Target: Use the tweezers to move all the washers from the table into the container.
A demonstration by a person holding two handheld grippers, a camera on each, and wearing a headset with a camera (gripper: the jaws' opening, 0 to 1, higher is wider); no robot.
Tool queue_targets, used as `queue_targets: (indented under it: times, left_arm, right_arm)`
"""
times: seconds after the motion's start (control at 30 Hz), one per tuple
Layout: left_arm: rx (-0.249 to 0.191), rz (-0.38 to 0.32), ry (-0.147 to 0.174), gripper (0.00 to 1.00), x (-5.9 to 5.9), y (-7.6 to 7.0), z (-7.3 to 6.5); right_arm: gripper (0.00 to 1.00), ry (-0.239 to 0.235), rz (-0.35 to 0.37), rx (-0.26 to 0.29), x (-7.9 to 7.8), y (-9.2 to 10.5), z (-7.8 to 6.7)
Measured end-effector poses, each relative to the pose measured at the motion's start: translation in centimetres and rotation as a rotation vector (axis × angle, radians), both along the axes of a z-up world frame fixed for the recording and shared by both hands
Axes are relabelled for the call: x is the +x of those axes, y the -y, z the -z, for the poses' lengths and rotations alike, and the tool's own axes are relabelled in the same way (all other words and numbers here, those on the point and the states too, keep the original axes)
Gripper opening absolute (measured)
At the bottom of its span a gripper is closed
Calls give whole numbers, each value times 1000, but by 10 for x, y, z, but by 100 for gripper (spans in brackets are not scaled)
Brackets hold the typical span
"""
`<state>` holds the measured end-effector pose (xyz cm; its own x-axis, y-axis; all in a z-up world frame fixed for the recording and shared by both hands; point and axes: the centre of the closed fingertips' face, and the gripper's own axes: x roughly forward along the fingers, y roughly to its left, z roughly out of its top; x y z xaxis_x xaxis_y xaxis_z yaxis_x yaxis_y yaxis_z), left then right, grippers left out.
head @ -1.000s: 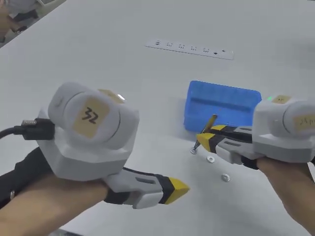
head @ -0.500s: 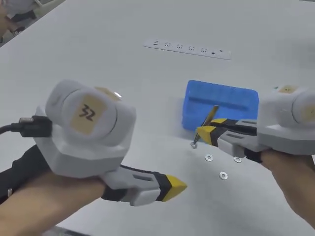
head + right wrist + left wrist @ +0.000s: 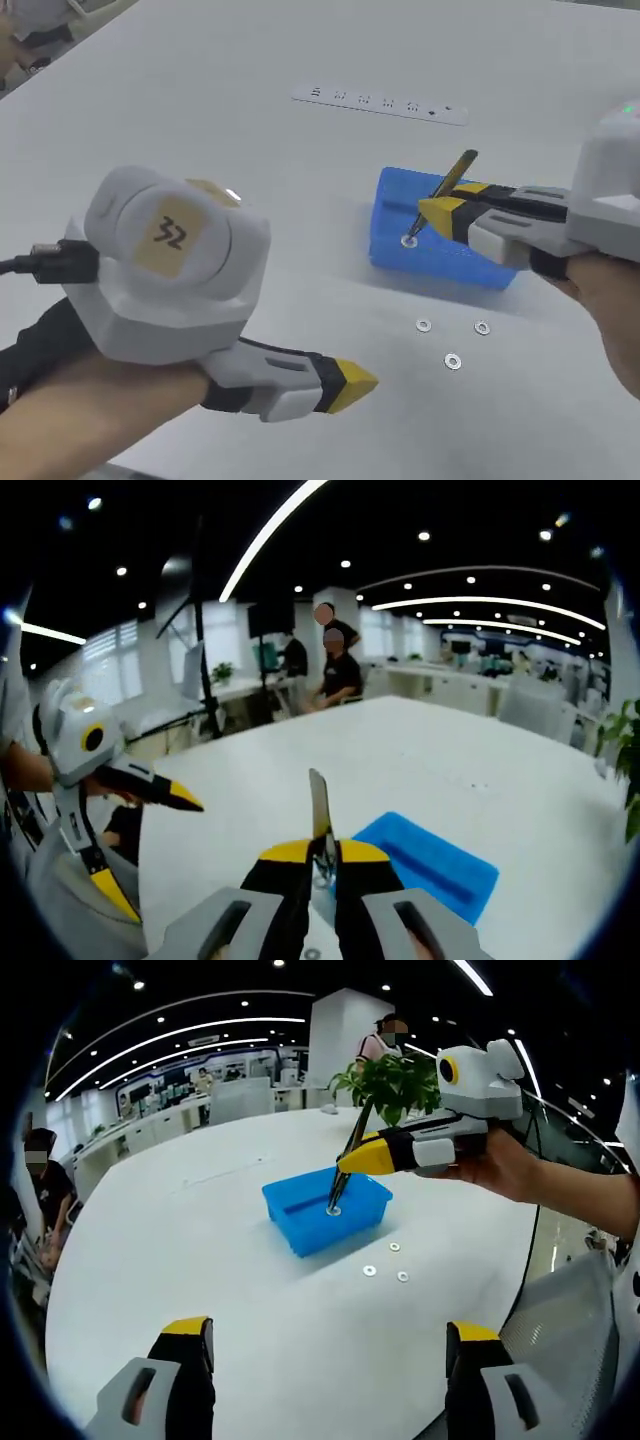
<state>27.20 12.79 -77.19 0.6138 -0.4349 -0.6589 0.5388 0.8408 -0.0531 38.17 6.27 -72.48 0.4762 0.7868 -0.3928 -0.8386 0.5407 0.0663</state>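
Table (image 3: 200, 110): white, flat. Blue container (image 3: 440, 265) stands near its middle. Left gripper (image 3: 328, 1335): jaws wide apart, holding nothing. Right gripper (image 3: 437, 212): jaws clamped on the tweezers (image 3: 458, 172), whose tips sit over the container with one washer (image 3: 409, 241) at them. Three washers (image 3: 453, 361) lie on the table just beside the container. Judged light, thin, hard and slippery; best pinched across the rim

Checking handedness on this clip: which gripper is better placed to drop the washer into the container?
Right. The right gripper holds the tweezers, a washer at their tips over the blue container; the left gripper is open, empty.
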Motion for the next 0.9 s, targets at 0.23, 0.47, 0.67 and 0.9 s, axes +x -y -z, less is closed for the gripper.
queue_targets:
  times: [0.23, 0.47, 0.67, 0.9]
  left_arm:
    - [5, 3, -3, 99, 1, -1, 1]
    - [8, 9, -5, 99, 2, 1, 3]
    - [11, 14, -13, 99, 1, 1, 5]
    - [12, 6, -16, 99, 2, 0, 7]
  right_arm:
    - [4, 16, 61, -10, 24, 7, 11]
    - [4, -21, 105, -24, 39, 12, 40]
    - [4, -57, 124, 1, 44, 8, 53]
    - [4, -67, 135, -21, 53, 8, 70]
